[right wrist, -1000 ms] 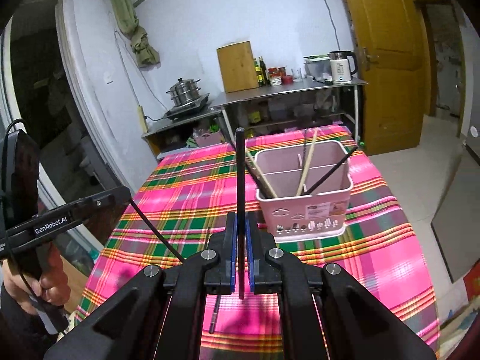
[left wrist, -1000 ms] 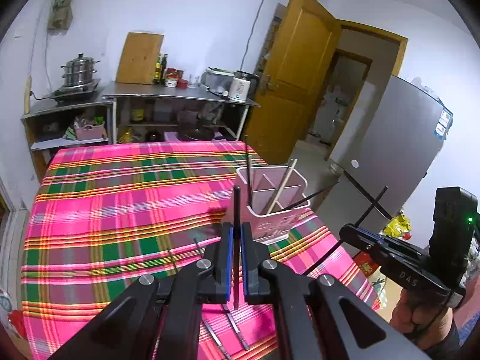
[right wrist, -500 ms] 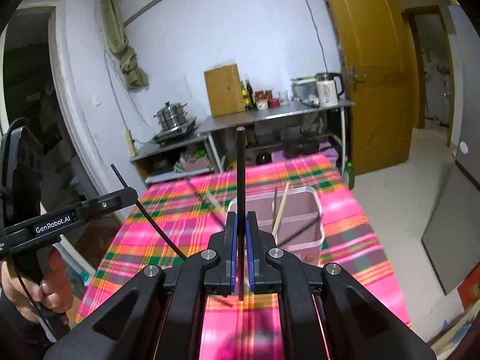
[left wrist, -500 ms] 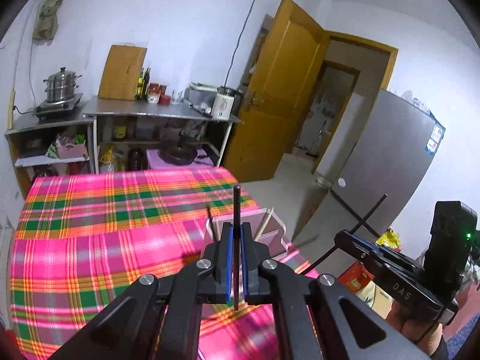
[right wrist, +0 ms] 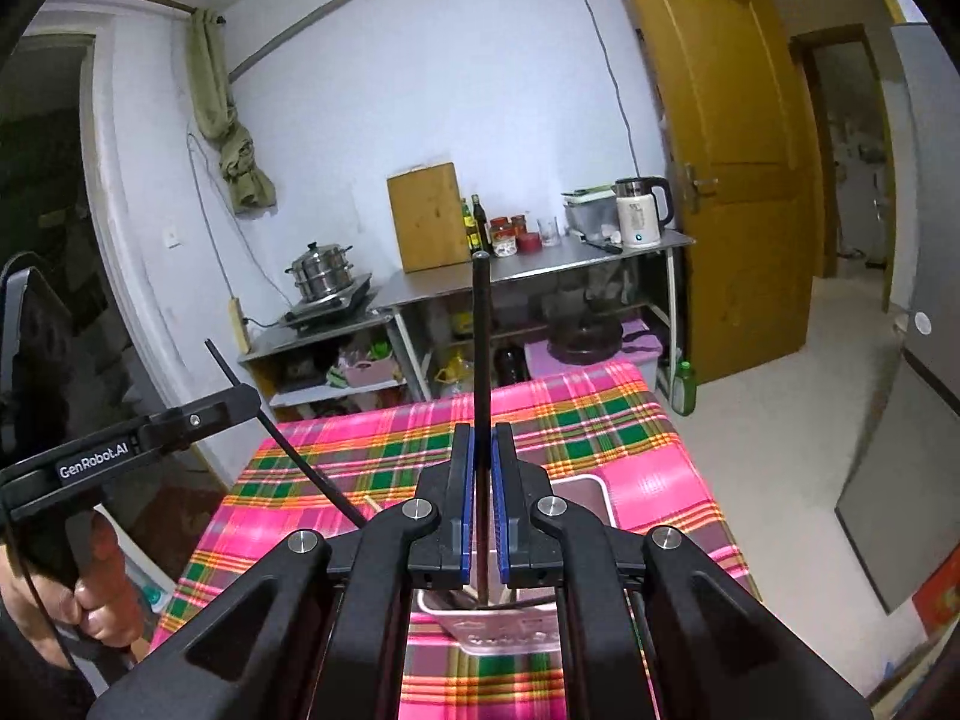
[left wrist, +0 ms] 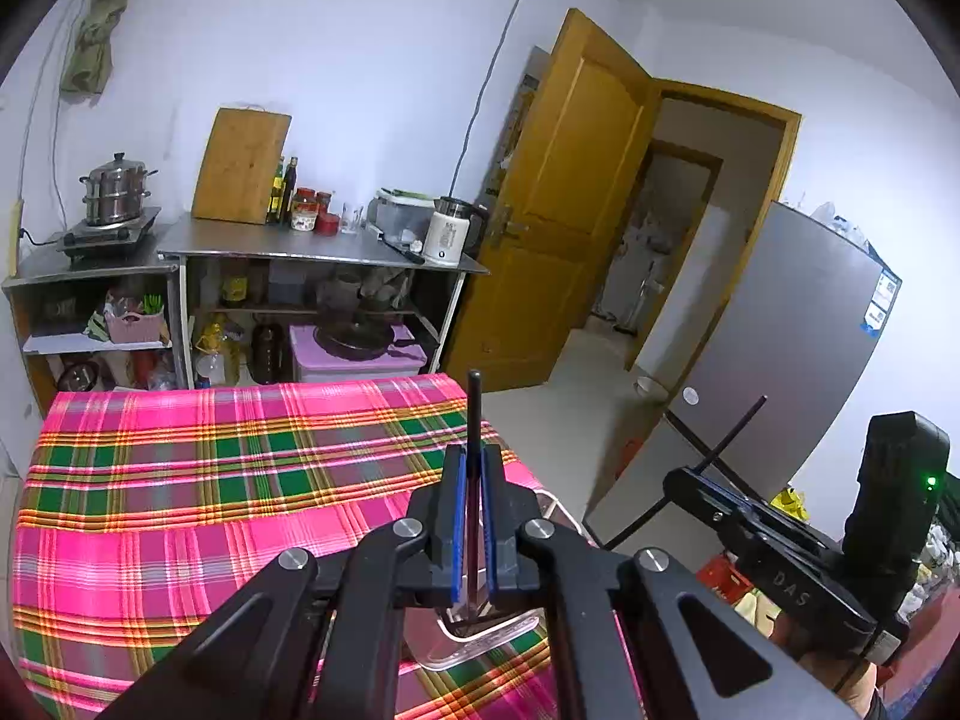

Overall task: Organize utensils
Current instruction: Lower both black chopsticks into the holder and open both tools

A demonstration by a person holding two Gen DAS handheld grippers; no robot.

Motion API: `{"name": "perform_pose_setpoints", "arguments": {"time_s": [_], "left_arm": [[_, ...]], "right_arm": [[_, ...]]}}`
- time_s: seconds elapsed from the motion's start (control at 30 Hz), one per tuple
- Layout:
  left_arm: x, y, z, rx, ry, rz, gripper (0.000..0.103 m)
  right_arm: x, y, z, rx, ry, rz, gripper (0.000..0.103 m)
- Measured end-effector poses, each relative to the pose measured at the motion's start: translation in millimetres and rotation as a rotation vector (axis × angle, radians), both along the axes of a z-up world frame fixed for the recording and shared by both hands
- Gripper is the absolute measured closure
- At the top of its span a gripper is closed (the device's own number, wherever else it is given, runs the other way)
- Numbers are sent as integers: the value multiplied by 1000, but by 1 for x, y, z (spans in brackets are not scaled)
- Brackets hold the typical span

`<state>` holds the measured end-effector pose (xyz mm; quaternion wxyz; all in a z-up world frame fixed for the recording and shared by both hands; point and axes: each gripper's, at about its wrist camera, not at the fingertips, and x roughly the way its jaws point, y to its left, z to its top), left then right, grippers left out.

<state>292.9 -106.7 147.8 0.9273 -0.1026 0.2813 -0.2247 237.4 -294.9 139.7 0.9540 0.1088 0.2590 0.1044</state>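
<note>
My left gripper (left wrist: 473,468) is shut on a black chopstick (left wrist: 474,414) that stands upright between its blue pads, its lower end over the pink utensil holder (left wrist: 480,639) just below. My right gripper (right wrist: 482,450) is shut on another black chopstick (right wrist: 480,330), also upright, above the same pink holder (right wrist: 510,630). The holder is mostly hidden behind both grippers' jaws. The right gripper also shows in the left wrist view (left wrist: 708,474), the left gripper in the right wrist view (right wrist: 240,402).
The table carries a pink plaid cloth (left wrist: 180,480). Behind it stand steel shelves (left wrist: 312,252) with a steamer pot (left wrist: 117,192), cutting board, bottles and kettle (left wrist: 447,234). An open wooden door (left wrist: 570,210) and a grey fridge (left wrist: 780,372) are at the right.
Both grippers have risen and closed in over the pink holder with their chopsticks. The holder has dropped from the middle of each view to beneath the jaws.
</note>
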Motion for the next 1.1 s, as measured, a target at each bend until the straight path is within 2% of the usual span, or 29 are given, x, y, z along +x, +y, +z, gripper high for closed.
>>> {"name": "perform_pose_setpoints", "arguments": {"time_s": [0.33, 0.57, 0.73, 0.87, 1.1], "left_arm": [[16, -9, -41, 37, 69, -8, 99], [22, -14, -62, 71, 105, -20, 99], [17, -12, -59, 77, 90, -23, 97], [9, -5, -48, 74, 61, -10, 96], [-19, 13, -36, 66, 30, 20, 95]], "right_arm": [[23, 13, -48, -39, 100, 23, 97], [30, 14, -70, -38, 153, 37, 97], [26, 13, -67, -54, 160, 27, 96], [18, 11, -54, -59, 129, 11, 87], [-12, 9, -38, -60, 87, 6, 85]]}}
